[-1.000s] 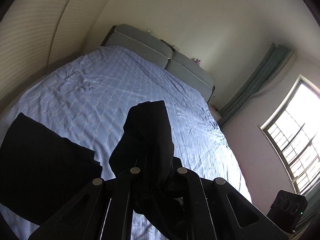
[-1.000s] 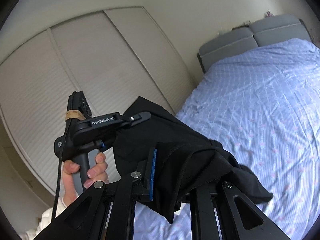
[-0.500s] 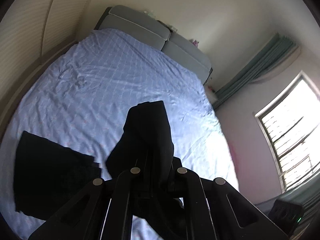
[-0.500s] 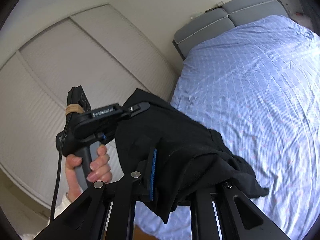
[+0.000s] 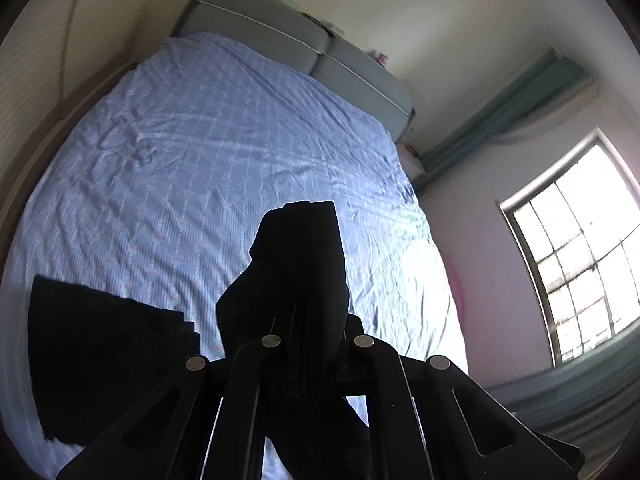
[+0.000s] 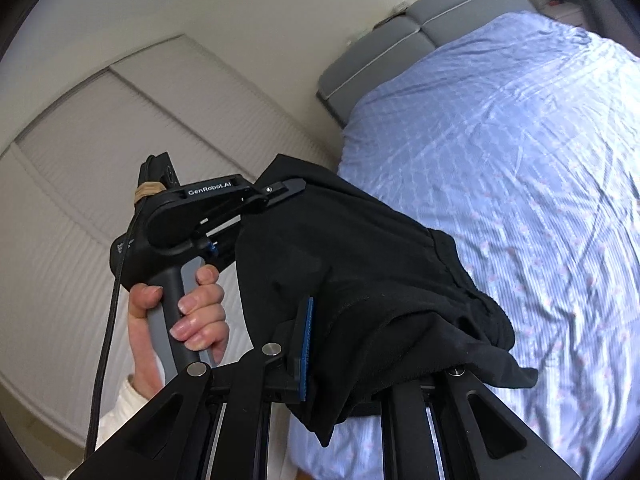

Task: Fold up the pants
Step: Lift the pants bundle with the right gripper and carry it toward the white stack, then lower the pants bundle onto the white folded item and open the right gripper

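The left gripper (image 5: 304, 320) is clamped on a bunch of the black pants (image 6: 360, 280), and the right gripper (image 6: 340, 344) pinches another part of the same edge — its blue-padded finger (image 6: 305, 344) shows against the cloth, so both claws are closed on fabric. The garment hangs lifted between them above the foot of the bed (image 5: 224, 160), probably so it can drop straight before being laid flat on the blue sheet. Off to the left on the sheet lies a dark folded cloth (image 5: 104, 364) — seemingly set aside, with the headboard (image 5: 288, 44) and window (image 5: 580, 248) beyond.
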Demonstrator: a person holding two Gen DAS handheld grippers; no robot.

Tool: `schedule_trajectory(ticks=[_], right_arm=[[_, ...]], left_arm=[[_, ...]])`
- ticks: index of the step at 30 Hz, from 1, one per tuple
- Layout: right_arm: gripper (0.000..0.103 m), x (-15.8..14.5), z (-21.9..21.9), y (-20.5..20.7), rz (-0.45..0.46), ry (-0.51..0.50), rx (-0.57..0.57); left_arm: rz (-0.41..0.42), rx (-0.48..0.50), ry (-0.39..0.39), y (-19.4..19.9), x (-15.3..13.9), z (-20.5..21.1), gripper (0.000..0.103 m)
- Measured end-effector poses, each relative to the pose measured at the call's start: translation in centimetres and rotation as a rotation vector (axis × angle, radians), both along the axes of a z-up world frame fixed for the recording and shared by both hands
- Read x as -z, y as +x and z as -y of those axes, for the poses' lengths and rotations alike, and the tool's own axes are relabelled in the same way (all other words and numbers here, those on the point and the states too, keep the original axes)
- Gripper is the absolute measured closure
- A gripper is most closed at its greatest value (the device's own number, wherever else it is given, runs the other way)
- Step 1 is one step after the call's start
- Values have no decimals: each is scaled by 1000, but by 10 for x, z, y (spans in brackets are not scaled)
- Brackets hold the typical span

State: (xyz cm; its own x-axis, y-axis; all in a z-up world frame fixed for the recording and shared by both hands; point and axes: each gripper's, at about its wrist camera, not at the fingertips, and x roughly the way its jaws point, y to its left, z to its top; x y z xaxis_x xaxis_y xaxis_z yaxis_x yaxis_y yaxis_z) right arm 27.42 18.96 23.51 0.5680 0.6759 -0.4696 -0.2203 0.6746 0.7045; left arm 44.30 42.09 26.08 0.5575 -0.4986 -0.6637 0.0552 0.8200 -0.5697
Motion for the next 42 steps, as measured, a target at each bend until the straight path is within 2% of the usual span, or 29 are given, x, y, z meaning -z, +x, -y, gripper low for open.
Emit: schedule_trajectory(ticks=[3, 6, 11, 16, 22, 28, 35, 37, 39, 41, 42], right_arm=[[89, 9, -26, -9, 7, -14, 85], [89, 21, -58, -14, 8, -58, 204], [89, 44, -101, -9, -92, -76, 340], [89, 80, -153, -17, -221, -30, 388], [89, 143, -215, -23, -426, 110, 355], [89, 172, -253, -9, -502, 43, 314], [88, 210, -298, -1, -603, -28, 213], [87, 220, -308, 0, -646, -32, 192], [82, 234, -314, -2, -730, 3, 184], [72, 248, -318, -2, -810, 33, 155], [72, 255, -319, -5, -854, 42, 140]], left_arm=[[1, 126, 25, 13, 14, -14, 95], [-27, 204, 23, 25, 31, -29, 95], [-70, 278, 59, 43, 67, -57, 95], [-103, 345, 111, 48, 103, -88, 95], [-153, 398, 175, 49, 147, -128, 95], [-201, 368, 165, 50, 182, -176, 95], [-303, 330, 220, 51, 233, -220, 95], [-331, 317, 235, 51, 244, -229, 94], [-354, 298, 250, 51, 252, -237, 92], [-362, 269, 298, 51, 254, -243, 84], [-357, 251, 335, 50, 252, -247, 80]])
